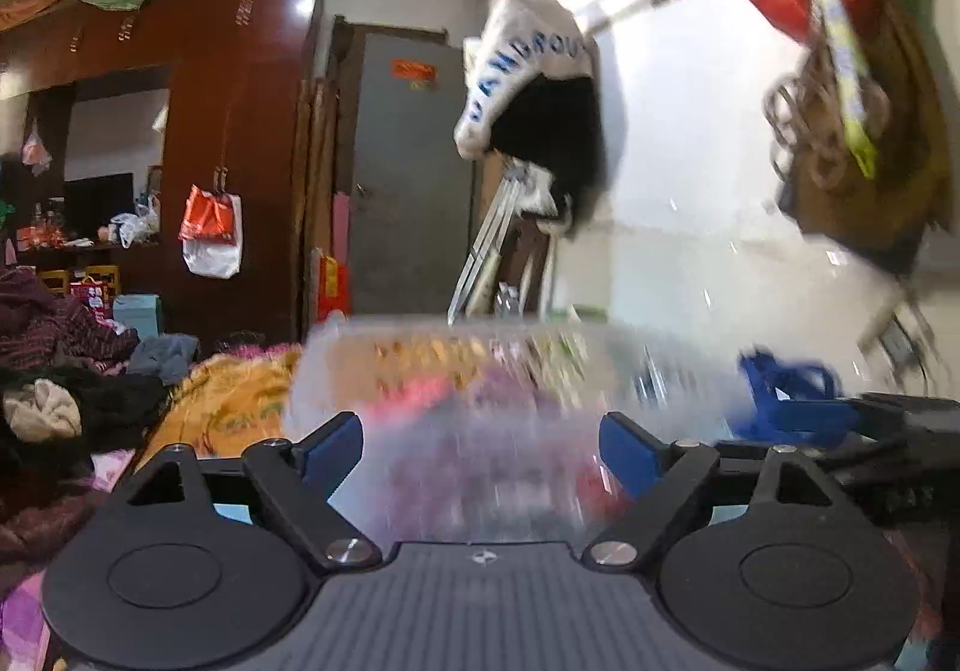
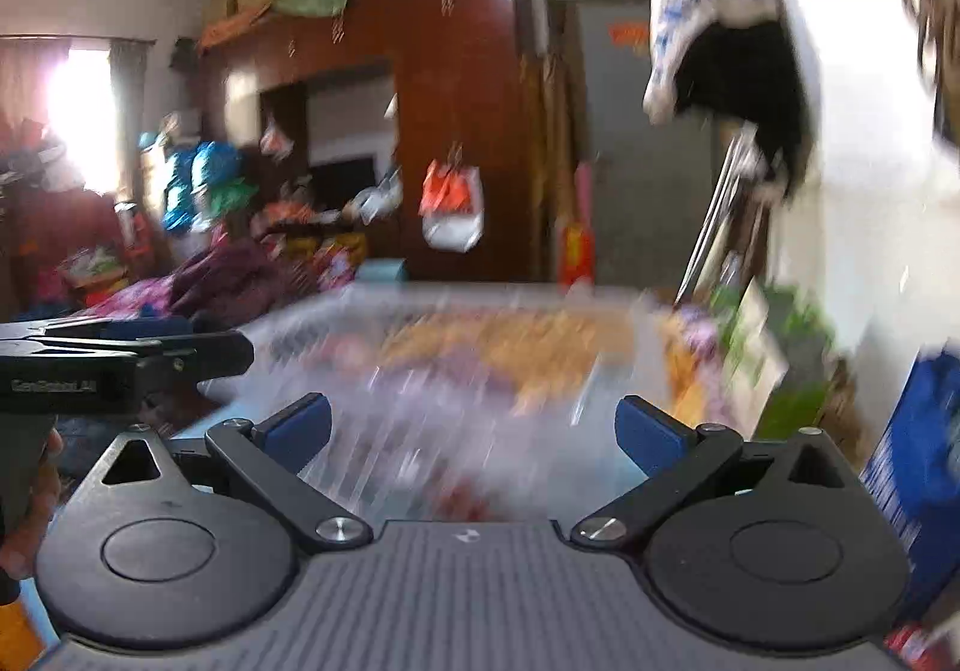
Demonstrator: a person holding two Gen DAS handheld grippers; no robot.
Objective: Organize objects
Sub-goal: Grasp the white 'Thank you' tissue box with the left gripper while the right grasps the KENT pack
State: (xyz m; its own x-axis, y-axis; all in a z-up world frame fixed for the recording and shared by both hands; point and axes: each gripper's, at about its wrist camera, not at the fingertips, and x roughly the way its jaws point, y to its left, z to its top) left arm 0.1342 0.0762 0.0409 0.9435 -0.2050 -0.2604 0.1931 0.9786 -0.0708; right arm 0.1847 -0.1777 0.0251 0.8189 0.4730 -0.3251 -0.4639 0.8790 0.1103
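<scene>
A clear plastic storage box (image 1: 480,365) packed with colourful packets fills the space just ahead of both grippers; it is blurred by motion. It also shows in the right wrist view (image 2: 456,347). My left gripper (image 1: 482,446) is open, its blue pads to either side of the box's near end, nothing gripped. My right gripper (image 2: 474,428) is open and empty, also wide in front of the box. The left gripper (image 2: 120,365) shows at the left of the right wrist view, and the right gripper (image 1: 900,431) shows at the right of the left wrist view.
A bed with an orange blanket (image 1: 228,401) and piled clothes (image 1: 54,371) lies to the left. A dark red wardrobe (image 1: 240,131) and grey door (image 1: 408,179) stand behind. A white wall (image 1: 690,161) with hanging bags (image 1: 852,71) is to the right. A blue bag (image 1: 786,395) sits right of the box.
</scene>
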